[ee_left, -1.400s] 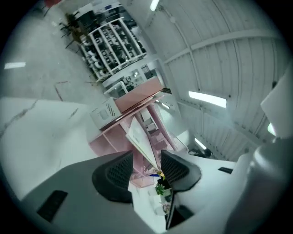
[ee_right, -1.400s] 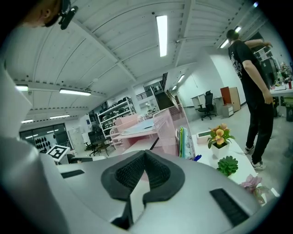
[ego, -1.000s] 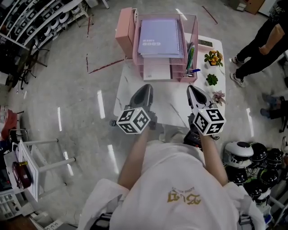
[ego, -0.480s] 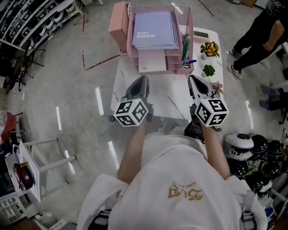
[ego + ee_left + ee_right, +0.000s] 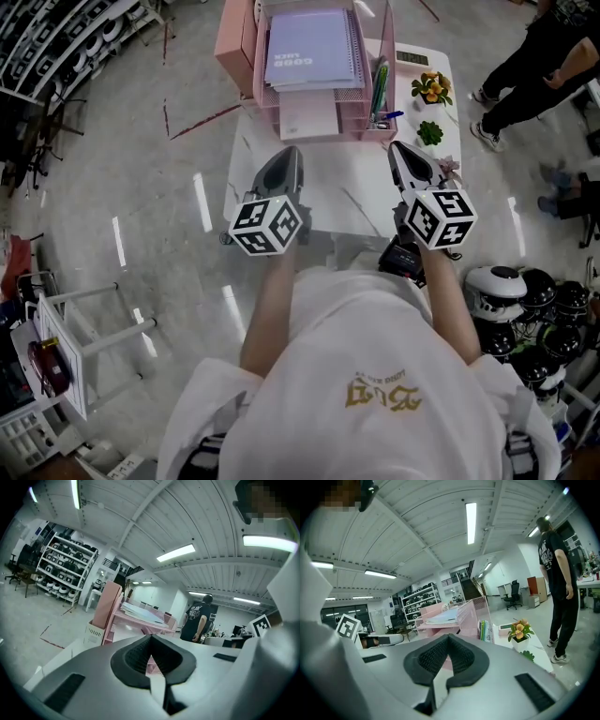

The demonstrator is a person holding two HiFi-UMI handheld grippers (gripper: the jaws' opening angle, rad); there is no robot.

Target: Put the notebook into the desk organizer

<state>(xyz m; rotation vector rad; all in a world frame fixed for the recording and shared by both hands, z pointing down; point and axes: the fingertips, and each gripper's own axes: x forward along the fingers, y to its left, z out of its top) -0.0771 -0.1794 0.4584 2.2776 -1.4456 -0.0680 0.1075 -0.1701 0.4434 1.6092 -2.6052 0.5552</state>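
Worktop [image 5: 361, 192] lies under both claws. Desk organizer [image 5: 240, 49] stands ahead of them, well apart. Notebook [image 5: 309, 47] lies flat in its top tray. Left claw [image 5: 289, 155] and right claw [image 5: 403, 150] are clenched and empty. Placement looks done; any retreat should go straight back, clear of the organizer.

A glossy grey floor [image 5: 169, 216] marked with a red tape line [image 5: 202, 122] spreads around a white table [image 5: 349, 202]. White shelving racks [image 5: 65, 576] of helmets stand off past the table's left edge, and more helmets [image 5: 525, 328] sit near its near right corner. Overhead, a white ribbed ceiling [image 5: 140, 522] carries long strip lights [image 5: 176, 553], and a black office chair [image 5: 513, 595] stands by the far white wall [image 5: 506, 573].
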